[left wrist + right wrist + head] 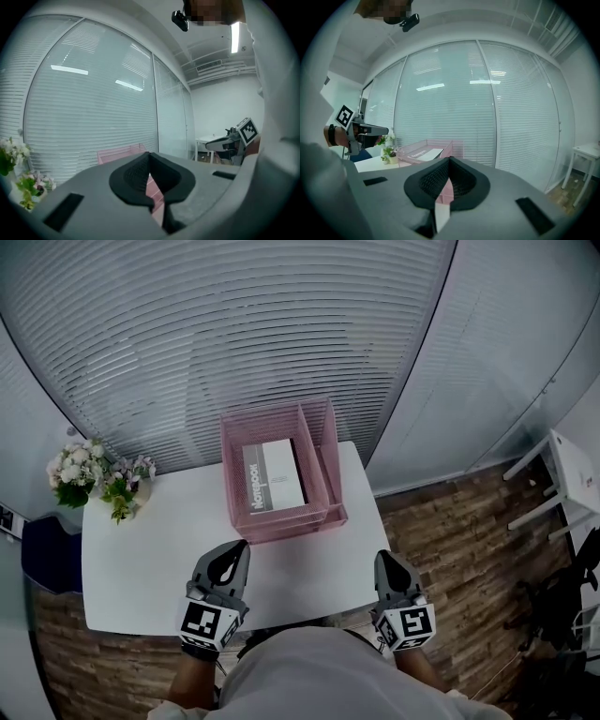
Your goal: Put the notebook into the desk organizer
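Note:
A grey-and-white notebook point(275, 476) lies flat inside the larger tray of the pink mesh desk organizer point(319, 432), which stands at the far edge of the white table point(150, 559). My left gripper point(232, 557) hovers over the table's near edge, below the organizer, shut and holding nothing. Off the table's right front corner, my right gripper point(387, 563) is shut and holds nothing too. In the left gripper view the jaws point(149, 157) meet, with the organizer point(117, 153) beyond them. The right gripper view shows closed jaws point(450, 161) and the notebook point(427, 153) in the organizer point(446, 149).
A small pot of white and pink flowers point(94, 479) sits on the table's far left corner. A blue chair point(52, 554) stands to the left of the table. A white side table point(572, 474) stands at the right, on the wood floor. Blinds cover the glass wall behind.

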Available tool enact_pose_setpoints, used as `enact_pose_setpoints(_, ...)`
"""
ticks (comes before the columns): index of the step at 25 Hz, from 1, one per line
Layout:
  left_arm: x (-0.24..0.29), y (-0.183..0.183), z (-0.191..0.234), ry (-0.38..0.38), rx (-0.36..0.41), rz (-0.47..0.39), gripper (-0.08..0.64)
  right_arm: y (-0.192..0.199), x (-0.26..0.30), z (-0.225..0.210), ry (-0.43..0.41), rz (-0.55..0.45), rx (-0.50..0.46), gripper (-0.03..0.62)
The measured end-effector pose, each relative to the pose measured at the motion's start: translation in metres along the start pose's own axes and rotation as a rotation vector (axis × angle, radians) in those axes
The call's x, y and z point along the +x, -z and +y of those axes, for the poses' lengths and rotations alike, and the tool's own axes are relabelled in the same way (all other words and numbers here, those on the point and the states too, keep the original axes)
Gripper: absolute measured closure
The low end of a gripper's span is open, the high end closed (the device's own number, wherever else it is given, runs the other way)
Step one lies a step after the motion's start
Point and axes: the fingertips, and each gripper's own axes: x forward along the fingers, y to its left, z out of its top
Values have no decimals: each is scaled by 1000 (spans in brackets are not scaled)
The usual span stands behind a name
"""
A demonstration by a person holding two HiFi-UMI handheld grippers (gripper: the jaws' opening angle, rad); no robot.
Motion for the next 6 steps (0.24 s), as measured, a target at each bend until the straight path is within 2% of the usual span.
enact_pose_setpoints(6,1,-1,15,-1,-18,-2,552,-4,13,12,-18,15,9,580)
